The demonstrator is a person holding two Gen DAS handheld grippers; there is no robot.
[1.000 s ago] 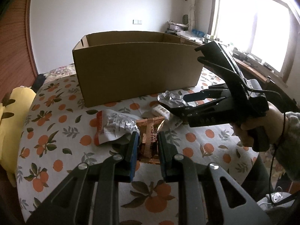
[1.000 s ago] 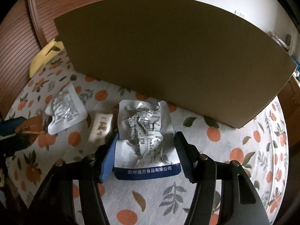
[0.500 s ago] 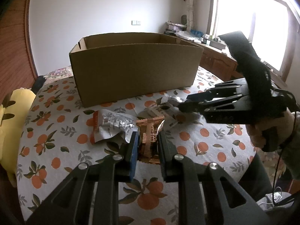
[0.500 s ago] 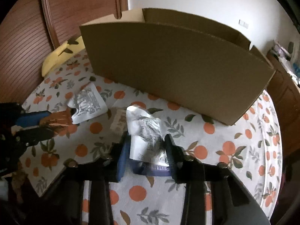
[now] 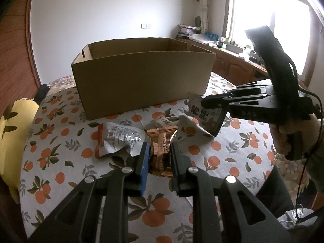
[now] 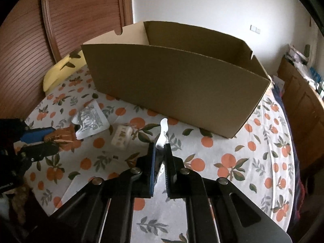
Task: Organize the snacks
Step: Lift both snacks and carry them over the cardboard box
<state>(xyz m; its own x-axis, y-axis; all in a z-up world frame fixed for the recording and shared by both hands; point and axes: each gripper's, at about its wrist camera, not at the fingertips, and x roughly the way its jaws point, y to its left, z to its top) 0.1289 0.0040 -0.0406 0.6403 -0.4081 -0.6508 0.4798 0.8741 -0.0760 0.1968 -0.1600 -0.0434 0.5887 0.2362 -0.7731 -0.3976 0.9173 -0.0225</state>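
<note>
An open cardboard box [image 5: 141, 81] stands at the back of the table; it also shows in the right wrist view [image 6: 174, 83]. My left gripper [image 5: 160, 151] is shut on a brown-gold snack packet [image 5: 161, 143] low over the table. My right gripper [image 6: 160, 151] is shut on a silver snack pouch [image 6: 163, 133], seen edge-on and lifted off the table; in the left wrist view this pouch [image 5: 204, 117] hangs from the right gripper [image 5: 204, 102] in front of the box. A silver and orange pouch [image 5: 117, 137] and a small beige packet [image 6: 121, 135] lie on the table.
The round table has a white cloth with an orange print [image 5: 60, 121]. A yellow cushion [image 5: 12, 125] sits at the left edge. A wooden wall [image 6: 30, 40] is at left, a window and wooden cabinet [image 5: 232, 64] at right.
My right gripper closed on the silver pouch and lifted it off the table, turning it edge-on. My left gripper kept hold of the brown-gold packet and rose slightly.
</note>
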